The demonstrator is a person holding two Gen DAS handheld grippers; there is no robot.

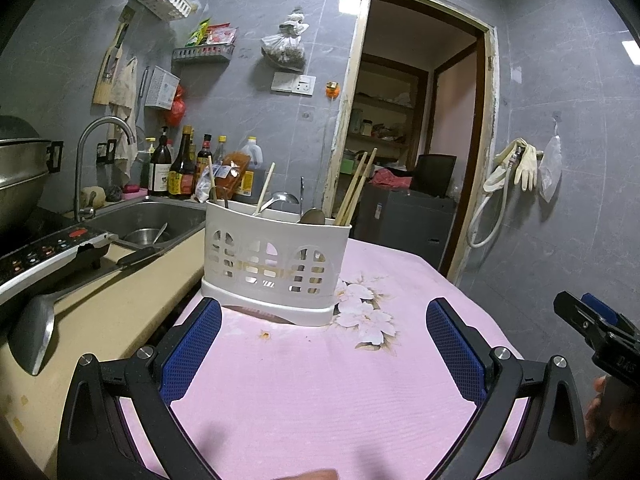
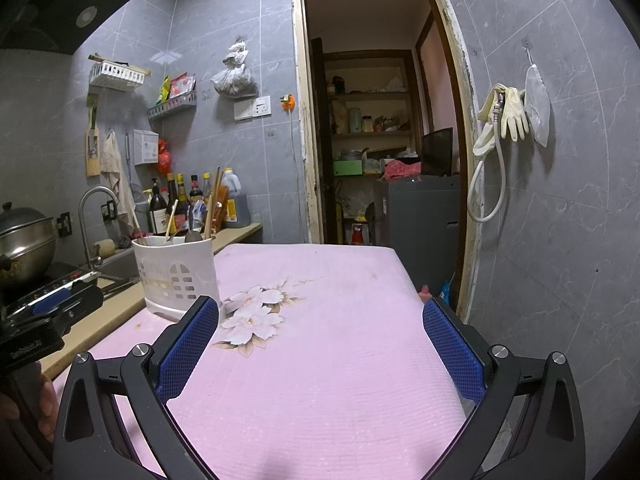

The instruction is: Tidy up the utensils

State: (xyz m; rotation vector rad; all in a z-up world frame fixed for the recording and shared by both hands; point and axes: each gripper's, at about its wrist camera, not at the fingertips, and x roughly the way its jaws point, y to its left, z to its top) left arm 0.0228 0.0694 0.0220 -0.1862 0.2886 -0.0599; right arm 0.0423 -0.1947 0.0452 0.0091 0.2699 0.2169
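Spread wide and holding nothing, the left gripper [image 1: 322, 344] is hovering over the pink cloth [image 1: 320, 400] in the left wrist view, its blue-padded fingers [image 1: 192, 348] framing bare fabric. Just ahead of it, slightly left of the gap's middle, the white slotted utensil caddy [image 1: 276, 264] is standing upright on the cloth, apart from both fingers, with its base close to the left fingertip. Wooden chopsticks [image 1: 356, 188] are leaning out of its right end, a metal spoon [image 1: 313, 216] is showing beside them, and a ladle [image 1: 280, 199] and more handles are rising behind. This view alone is showing the steel sink [image 1: 160, 216] with a bowl in it, the induction cooker [image 1: 44, 256] and a large ladle [image 1: 34, 334] lying on the beige counter at left. At the right edge the right gripper [image 1: 592, 320] is coming into sight, its jaw gap unclear from here. In the right wrist view, the right gripper [image 2: 320, 344] is likewise gaping open and empty above the cloth, over the printed white flowers [image 2: 256, 312]. Here the caddy [image 2: 176, 276] is sitting off to the left, beyond and just outside the left fingertip [image 2: 188, 344], not between the fingers. This view is revealing the range hood [image 2: 68, 0] overhead, the lidded steamer pot [image 2: 24, 236] and the cloth's far edge toward the doorway [image 2: 380, 120]. The left gripper's body [image 2: 52, 308] is showing at the left edge, with part of a hand [image 2: 44, 404] below it.
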